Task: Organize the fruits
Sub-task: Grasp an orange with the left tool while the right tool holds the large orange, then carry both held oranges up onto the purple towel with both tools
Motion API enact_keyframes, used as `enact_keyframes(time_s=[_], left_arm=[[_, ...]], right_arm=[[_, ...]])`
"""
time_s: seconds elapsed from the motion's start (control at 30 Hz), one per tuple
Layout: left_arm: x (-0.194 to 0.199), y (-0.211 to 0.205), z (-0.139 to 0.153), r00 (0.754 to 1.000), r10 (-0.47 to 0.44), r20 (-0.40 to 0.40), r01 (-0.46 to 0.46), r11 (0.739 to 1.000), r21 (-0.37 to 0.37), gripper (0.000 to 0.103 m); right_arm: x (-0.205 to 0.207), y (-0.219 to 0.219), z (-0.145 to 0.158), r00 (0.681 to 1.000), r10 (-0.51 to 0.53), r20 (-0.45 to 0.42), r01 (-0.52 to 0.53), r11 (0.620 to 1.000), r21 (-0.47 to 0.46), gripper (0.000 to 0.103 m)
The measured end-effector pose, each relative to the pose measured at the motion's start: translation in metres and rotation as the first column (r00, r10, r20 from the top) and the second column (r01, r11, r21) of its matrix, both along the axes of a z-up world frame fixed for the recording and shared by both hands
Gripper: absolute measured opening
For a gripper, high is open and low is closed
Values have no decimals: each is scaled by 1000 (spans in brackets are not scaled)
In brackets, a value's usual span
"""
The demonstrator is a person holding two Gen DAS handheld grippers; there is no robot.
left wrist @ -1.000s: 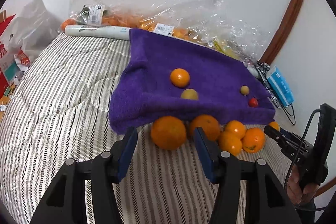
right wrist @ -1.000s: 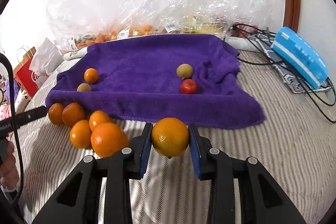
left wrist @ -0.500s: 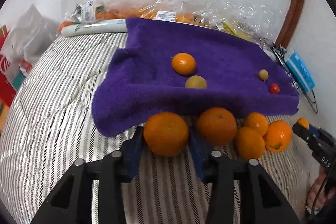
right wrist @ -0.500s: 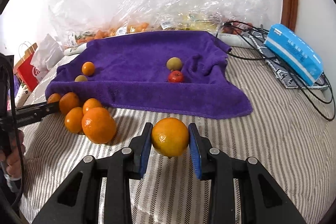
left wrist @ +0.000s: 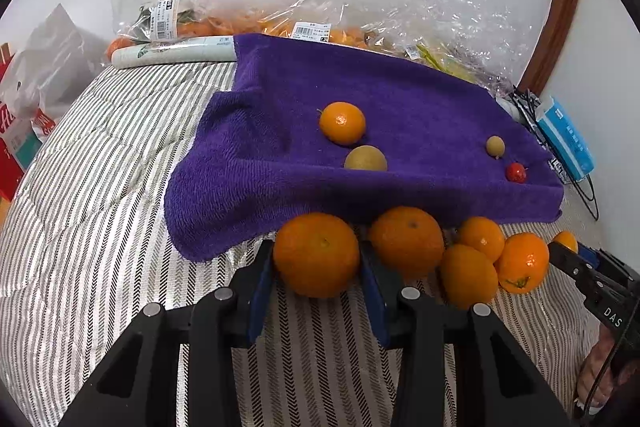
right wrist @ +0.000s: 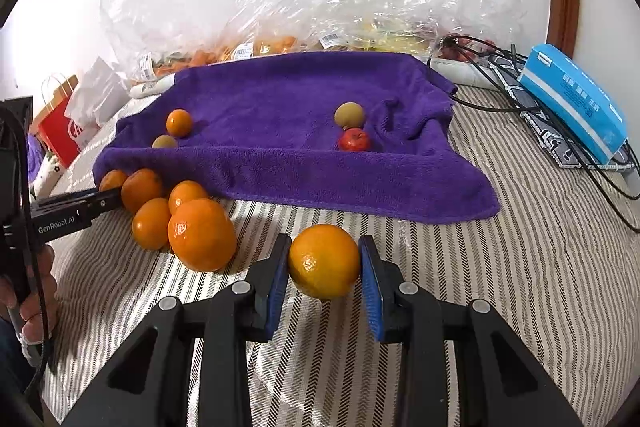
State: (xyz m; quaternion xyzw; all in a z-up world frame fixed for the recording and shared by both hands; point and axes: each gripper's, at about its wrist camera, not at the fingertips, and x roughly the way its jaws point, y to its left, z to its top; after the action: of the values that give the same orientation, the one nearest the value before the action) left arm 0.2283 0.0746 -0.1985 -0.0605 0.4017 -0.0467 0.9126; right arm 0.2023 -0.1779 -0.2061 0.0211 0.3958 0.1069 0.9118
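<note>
L gripper (left wrist: 318, 275) was clamped on big orange (left wrist: 316, 254); R gripper (right wrist: 324, 277) gripped yellowish orange (right wrist: 323, 261) (lifted, I'd guess). Risk: round fruit slipping, or L bumping neighbor orange (left wrist: 406, 241).

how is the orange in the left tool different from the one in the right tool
The left tool has its orange at the towel edge, beside a cluster of other oranges; the right tool has its orange apart from that cluster, clear of the towel. The left orange is deeper orange; the right one is yellower. Whether either is lifted off the bedspread is unclear. Both are round and sit between blue pads.
</note>
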Motion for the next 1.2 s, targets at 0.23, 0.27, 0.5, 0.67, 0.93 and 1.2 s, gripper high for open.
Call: enact_keyframes(time_s=[0.23, 0.27, 0.5, 0.67, 0.93, 1.2], left_arm=[[-16, 5, 16, 1000, 10, 15, -10, 1000, -27, 38], [-19, 6, 21, 1000, 7, 24, -6, 999, -40, 38], [-35, 0, 74, 994, -6, 112, 11, 999, -41, 39], [-31, -3, 101, 990, -5, 138, 14, 998, -64, 39], [-25, -12, 121, 982, -7, 188, 21, 997, -74, 39], [-1, -16, 111, 983, -8, 185, 18, 998, -52, 39]], right_arm=[[-3, -14, 11, 1000, -12, 3, 12, 995, 99, 34], [-3, -14, 16, 1000, -17, 10, 15, 995, 102, 34], [-5, -10, 62, 994, -40, 106, 37, 999, 32, 34], [0, -11, 98, 987, -42, 155, 32, 997, 65, 34], [8, -14, 138, 971, -27, 236, 8, 997, 81, 34], [30, -20, 120, 976, -43, 213, 26, 996, 81, 34]])
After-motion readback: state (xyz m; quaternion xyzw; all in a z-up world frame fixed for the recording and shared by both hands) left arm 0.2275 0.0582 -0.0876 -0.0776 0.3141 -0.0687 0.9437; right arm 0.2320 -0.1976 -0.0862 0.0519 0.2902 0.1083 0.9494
